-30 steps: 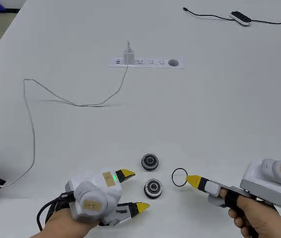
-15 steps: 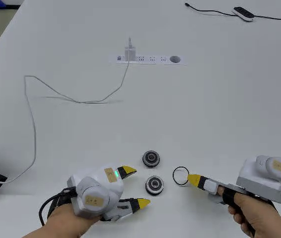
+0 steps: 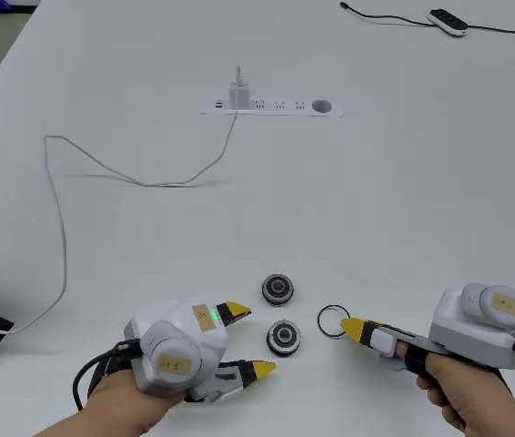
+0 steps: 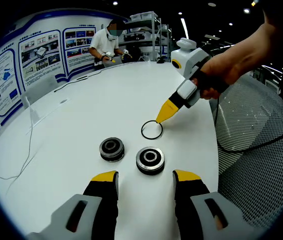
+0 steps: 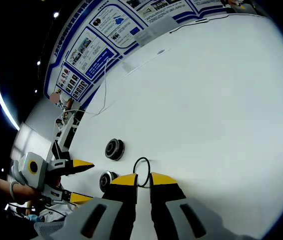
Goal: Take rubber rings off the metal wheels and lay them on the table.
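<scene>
One ring down, hardly anything moved this past second.
My left tongs wide beside the near metal wheel; right tongs narrow at the rubber ring, flat on the surface, grip unclear; far metal wheel looks dark-rimmed, probably next.

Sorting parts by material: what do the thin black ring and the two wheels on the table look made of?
The ring: thin and matt black, probably rubber, though nothing shows it flexing. The nearer wheel and farther wheel: likely metal, with silvery faces that catch the light. The dark band round each may be rubber.
</scene>
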Action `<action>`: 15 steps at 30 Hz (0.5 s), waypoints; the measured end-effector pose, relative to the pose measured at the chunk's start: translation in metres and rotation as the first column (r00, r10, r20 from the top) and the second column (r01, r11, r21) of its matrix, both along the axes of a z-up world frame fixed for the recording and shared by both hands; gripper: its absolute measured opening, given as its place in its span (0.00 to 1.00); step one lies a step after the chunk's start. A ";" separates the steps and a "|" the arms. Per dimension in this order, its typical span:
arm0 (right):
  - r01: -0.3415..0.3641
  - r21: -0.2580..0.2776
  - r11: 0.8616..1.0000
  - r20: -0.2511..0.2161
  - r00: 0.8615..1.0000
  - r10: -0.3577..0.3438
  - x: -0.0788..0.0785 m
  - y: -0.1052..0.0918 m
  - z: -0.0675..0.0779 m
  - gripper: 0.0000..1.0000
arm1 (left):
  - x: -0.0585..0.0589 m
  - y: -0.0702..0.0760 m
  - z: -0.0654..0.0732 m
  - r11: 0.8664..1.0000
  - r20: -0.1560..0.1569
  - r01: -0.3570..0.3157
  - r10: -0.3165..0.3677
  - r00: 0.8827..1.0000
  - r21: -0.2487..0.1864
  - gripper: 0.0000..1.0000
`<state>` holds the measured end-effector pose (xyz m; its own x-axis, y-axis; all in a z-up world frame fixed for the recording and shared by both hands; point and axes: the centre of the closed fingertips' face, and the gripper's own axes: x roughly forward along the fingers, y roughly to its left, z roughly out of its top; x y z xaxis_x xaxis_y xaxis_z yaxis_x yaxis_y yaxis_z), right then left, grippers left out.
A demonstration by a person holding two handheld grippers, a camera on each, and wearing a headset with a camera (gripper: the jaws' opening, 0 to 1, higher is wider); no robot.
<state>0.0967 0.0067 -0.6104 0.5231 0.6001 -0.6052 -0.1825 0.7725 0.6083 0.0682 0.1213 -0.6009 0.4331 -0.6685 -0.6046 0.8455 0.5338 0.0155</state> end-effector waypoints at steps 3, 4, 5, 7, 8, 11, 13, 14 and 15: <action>-0.015 -0.025 1.000 0.011 1.000 0.016 -0.001 0.001 0.000 0.14 | 0.000 0.000 0.000 1.000 0.000 0.000 0.000 1.000 0.001 0.45; -0.030 -0.041 0.999 0.022 0.999 0.031 -0.001 0.001 0.000 0.14 | 0.000 0.000 0.000 1.000 0.000 0.000 0.000 1.000 -0.002 0.45; -0.039 -0.055 0.998 0.027 0.999 0.040 -0.001 0.001 0.000 0.15 | 0.000 0.000 0.000 1.000 0.001 0.000 0.000 1.000 -0.001 0.45; -0.056 -0.070 0.996 0.036 0.998 0.058 -0.002 0.003 0.001 0.16 | 0.001 0.000 0.000 1.000 0.001 0.000 0.000 1.000 -0.003 0.44; -0.060 -0.078 0.995 0.042 0.997 0.064 -0.002 0.003 0.001 0.16 | 0.000 0.000 0.000 1.000 0.001 0.000 0.000 1.000 -0.002 0.44; -0.077 -0.106 0.991 0.056 0.995 0.083 -0.002 0.003 0.001 0.17 | 0.000 0.000 0.000 1.000 0.002 0.001 -0.001 1.000 -0.003 0.44; -0.081 -0.123 0.989 0.068 0.994 0.090 -0.002 0.002 0.002 0.19 | 0.000 0.000 0.000 1.000 0.003 0.002 -0.002 1.000 0.002 0.44; -0.081 -0.129 0.988 0.069 0.993 0.091 -0.002 0.001 0.001 0.20 | 0.000 0.000 0.000 1.000 0.001 0.001 -0.001 1.000 -0.002 0.44; -0.083 -0.136 0.987 0.074 0.993 0.094 -0.001 0.000 0.001 0.20 | 0.000 0.000 0.000 1.000 0.002 0.002 -0.002 1.000 -0.001 0.44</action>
